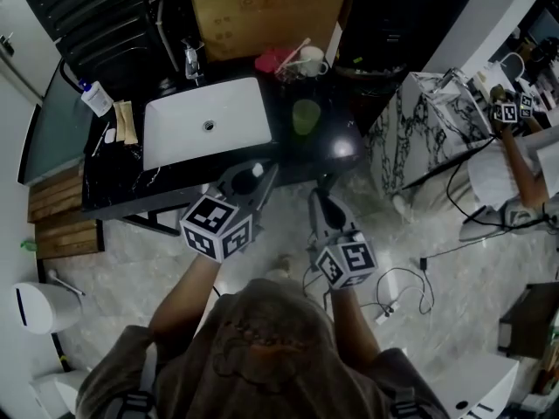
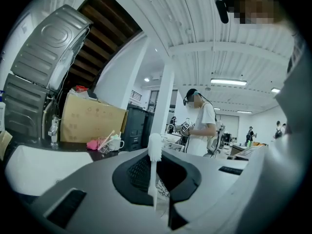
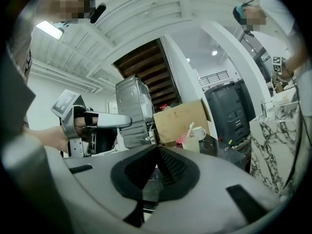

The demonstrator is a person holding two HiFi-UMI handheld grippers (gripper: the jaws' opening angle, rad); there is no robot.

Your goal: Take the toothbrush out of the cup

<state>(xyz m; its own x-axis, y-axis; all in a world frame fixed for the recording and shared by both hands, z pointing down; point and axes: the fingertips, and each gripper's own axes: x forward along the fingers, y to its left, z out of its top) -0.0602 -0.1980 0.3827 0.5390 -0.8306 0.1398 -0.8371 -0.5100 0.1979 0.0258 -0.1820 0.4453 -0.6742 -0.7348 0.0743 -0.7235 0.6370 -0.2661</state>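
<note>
My left gripper [image 1: 255,176] is shut on a white toothbrush [image 2: 154,167]. The brush stands upright between the jaws with its bristled head [image 2: 155,147] above them. The gripper hangs over the front edge of the black counter [image 1: 336,142], apart from the cups. A green cup [image 1: 305,116] stands on the counter beside the sink. Farther back are a white mug [image 1: 312,60] and a clear cup with a pink toothbrush [image 1: 295,55] leaning in it. My right gripper [image 1: 321,201] is shut with nothing in it, just off the counter's front edge [image 3: 155,152].
A white sink [image 1: 207,120] is set in the counter, with a tap [image 1: 192,59] behind it and a cardboard box [image 1: 266,11] at the back. A bottle [image 1: 94,96] stands at the far left. A marble table [image 1: 419,120] and another person [image 1: 515,160] are at right; cables [image 1: 410,291] lie on the floor.
</note>
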